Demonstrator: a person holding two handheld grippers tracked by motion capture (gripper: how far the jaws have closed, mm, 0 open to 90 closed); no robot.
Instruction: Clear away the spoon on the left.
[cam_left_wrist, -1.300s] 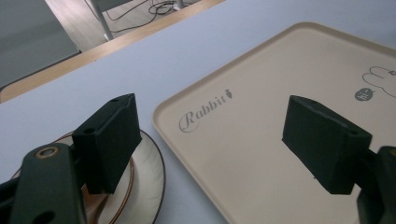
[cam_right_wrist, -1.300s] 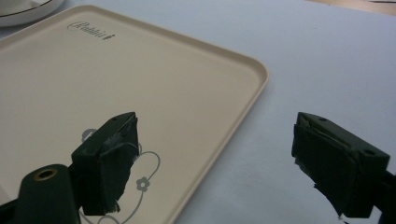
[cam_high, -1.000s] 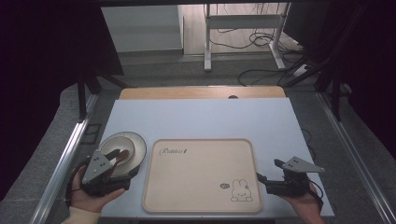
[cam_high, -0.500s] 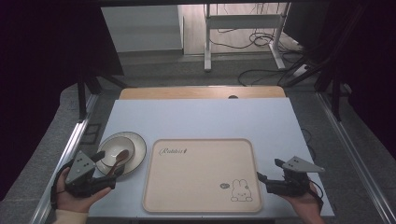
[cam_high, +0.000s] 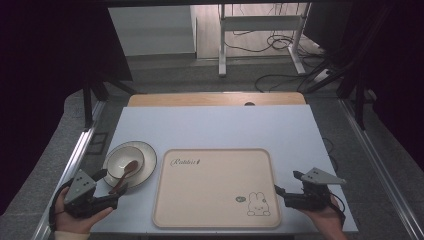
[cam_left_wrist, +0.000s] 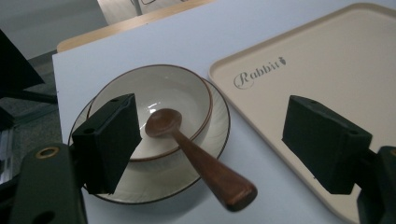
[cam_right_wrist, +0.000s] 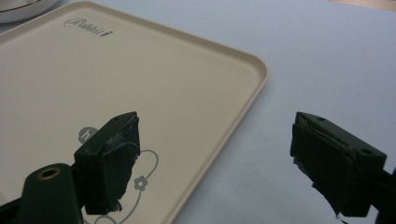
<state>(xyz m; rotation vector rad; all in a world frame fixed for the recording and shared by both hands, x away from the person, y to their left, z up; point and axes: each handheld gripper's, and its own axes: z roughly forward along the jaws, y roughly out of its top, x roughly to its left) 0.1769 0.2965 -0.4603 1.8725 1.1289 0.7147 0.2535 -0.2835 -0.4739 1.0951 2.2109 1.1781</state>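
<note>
The pale surface (cam_high: 210, 125) carries a beige tray (cam_high: 215, 187) at its near middle, with a plate (cam_high: 148, 161) just left of it. The high view takes in both hands. The left tool's view adds detail: a cream, brown-rimmed bowl (cam_left_wrist: 187, 93) on the plate and a dark wooden spoon (cam_left_wrist: 196, 156) resting in it, handle jutting over the rim. Left tool (cam_high: 113, 196) is released, empty, beside the plate. Right tool (cam_high: 286, 186) is released at the tray's right edge.
</note>
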